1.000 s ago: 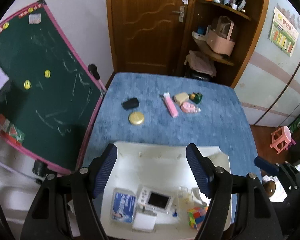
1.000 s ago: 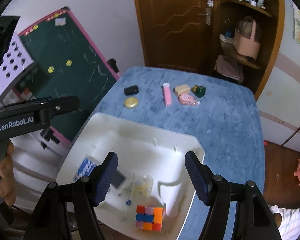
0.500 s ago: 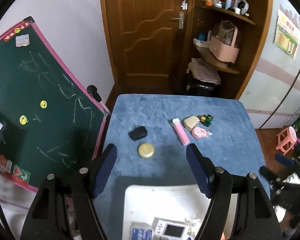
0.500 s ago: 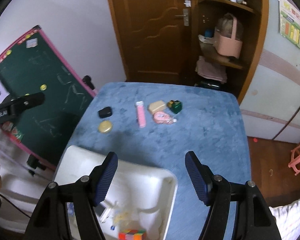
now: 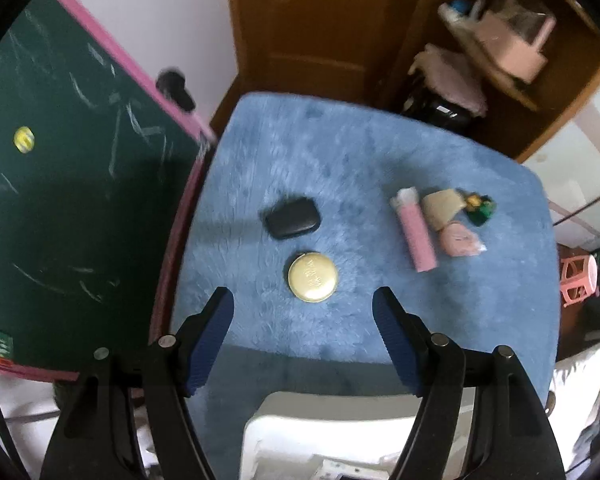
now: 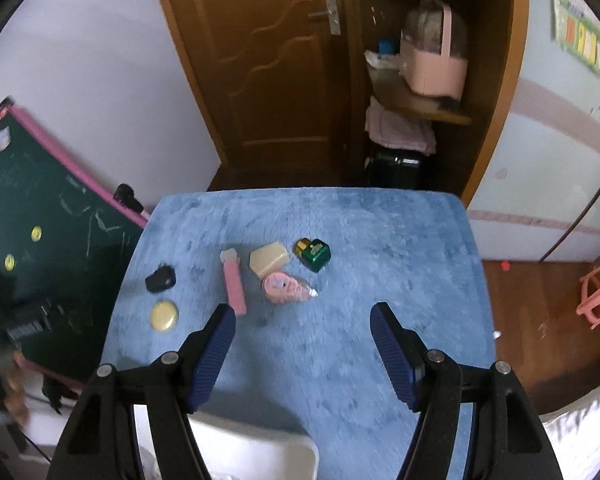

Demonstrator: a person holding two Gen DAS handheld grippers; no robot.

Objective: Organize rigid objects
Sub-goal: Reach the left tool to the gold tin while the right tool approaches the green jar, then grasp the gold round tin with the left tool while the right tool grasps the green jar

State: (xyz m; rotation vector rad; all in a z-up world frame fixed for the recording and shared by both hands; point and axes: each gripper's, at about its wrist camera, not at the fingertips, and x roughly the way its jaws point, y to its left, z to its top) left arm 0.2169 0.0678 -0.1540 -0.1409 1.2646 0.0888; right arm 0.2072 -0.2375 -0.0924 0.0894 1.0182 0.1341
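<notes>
Soft, even indoor light; both fisheye views bend strongly at the dark edges, with motion blur, dim shadow under the claws.

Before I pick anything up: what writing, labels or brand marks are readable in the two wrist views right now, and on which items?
No text can be read in either view.
Gold round tin: embossed marks on the lid, too blurred to read.
Green box: gold print on top, too small to read.
Wall poster: coloured panels, text blurred.
Other gripper at the left edge: light lettering, smeared by motion.
Chalkboard: only chalk scribbles, no words.
</notes>
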